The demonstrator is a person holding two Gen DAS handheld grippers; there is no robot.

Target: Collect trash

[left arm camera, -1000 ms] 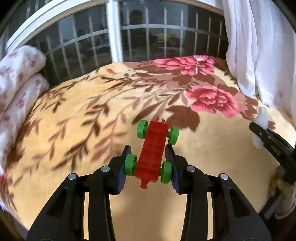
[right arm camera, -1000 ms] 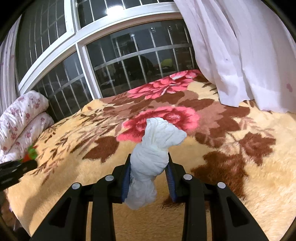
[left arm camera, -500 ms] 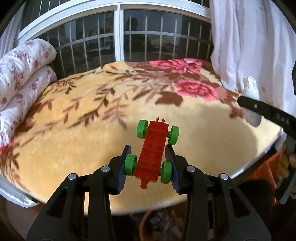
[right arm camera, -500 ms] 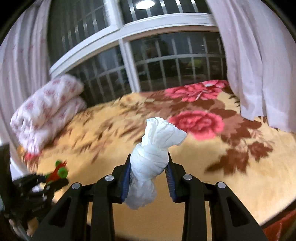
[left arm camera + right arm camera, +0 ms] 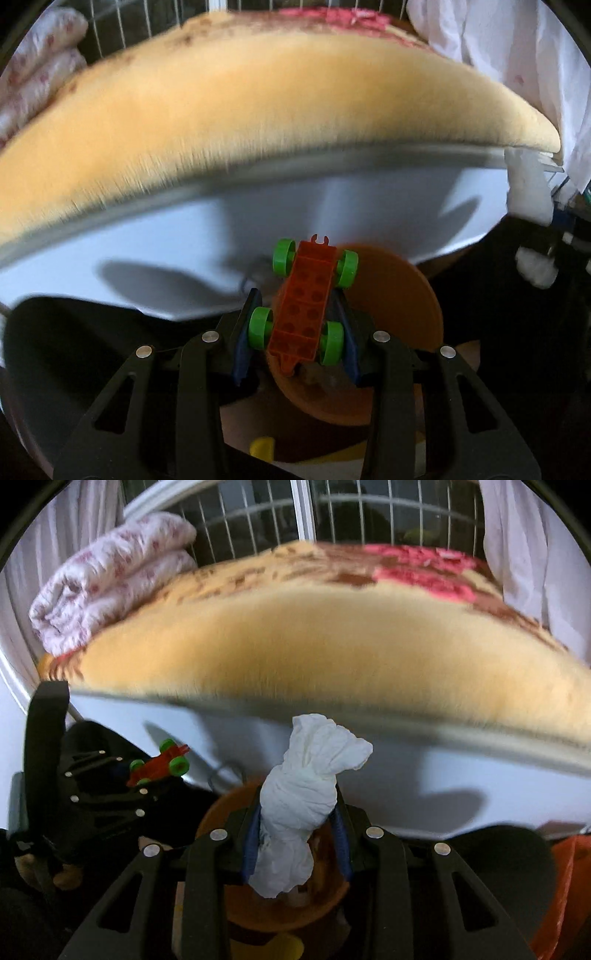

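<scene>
Both tongs are loaded and poised over the round orange plastic bin (image 5: 399,295) below the bed edge. The left tongs (image 5: 295,332), low centre of the left view, are clamped narrowly on the red toy brick car with green wheels (image 5: 304,306), pads against the wheels. The right tongs (image 5: 295,834), low centre of the right view, are closed on the twisted white paper tissue wad (image 5: 306,797), which stands up between the pads. Risk: the car projects past the bin's near rim, so a release here could strike the rim and bounce to the floor; the tissue is light and may cling to a pad or drift outside. Both views are smeared, and a drop made while still travelling would scatter. Against the earlier frames, the yellow floral plush blanket (image 5: 332,650), which then filled the view beneath the tongs, now sits in the upper frame, and the bin has appeared.
</scene>
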